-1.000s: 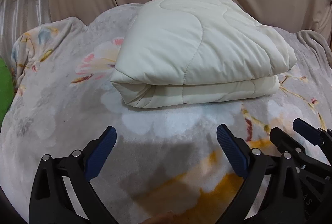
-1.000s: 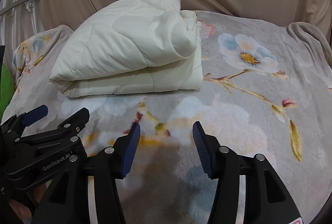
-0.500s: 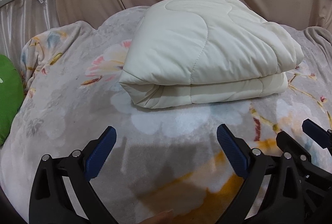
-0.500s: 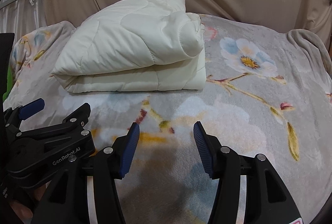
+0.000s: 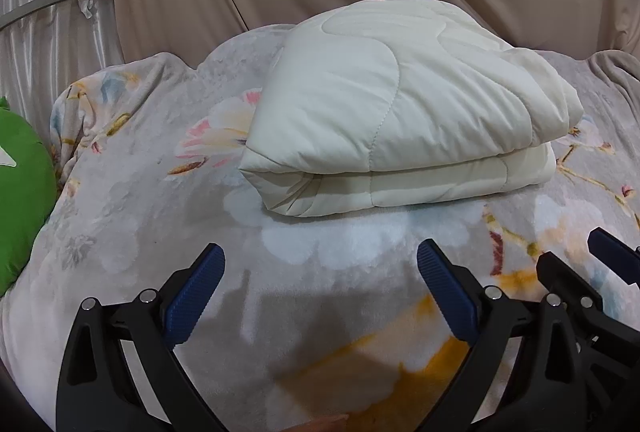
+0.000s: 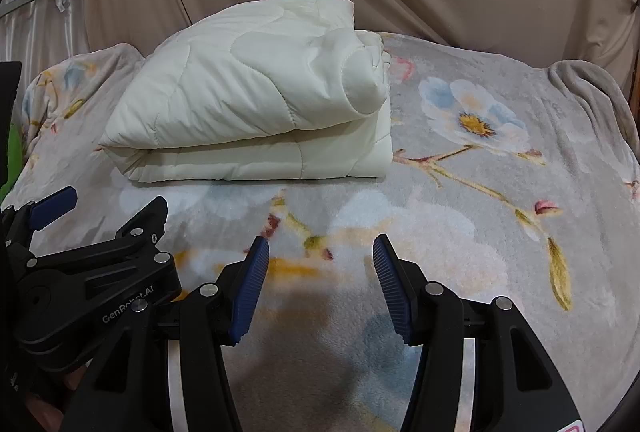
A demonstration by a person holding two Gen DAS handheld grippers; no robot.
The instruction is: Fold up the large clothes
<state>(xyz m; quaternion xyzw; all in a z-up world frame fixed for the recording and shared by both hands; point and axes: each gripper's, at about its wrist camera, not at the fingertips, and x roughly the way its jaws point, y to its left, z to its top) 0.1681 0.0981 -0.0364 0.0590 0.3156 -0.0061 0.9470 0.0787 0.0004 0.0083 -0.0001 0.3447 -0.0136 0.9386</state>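
Both tongs backing off, quilt left folded

Left tongs (image 5: 320,272) and right tongs (image 6: 320,268) are apart, empty, drawn slightly nearer than a second ago; cream quilt (image 5: 400,111) sits folded mid-bed on the floral blanket (image 6: 460,232), untouched. Folding looks done.

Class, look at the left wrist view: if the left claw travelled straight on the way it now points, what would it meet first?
Probably the folded cream quilt, at its near folded edge. The open left claw points at it across bare floral blanket; if angled downward, the blanket might come first, since depth is unclear.
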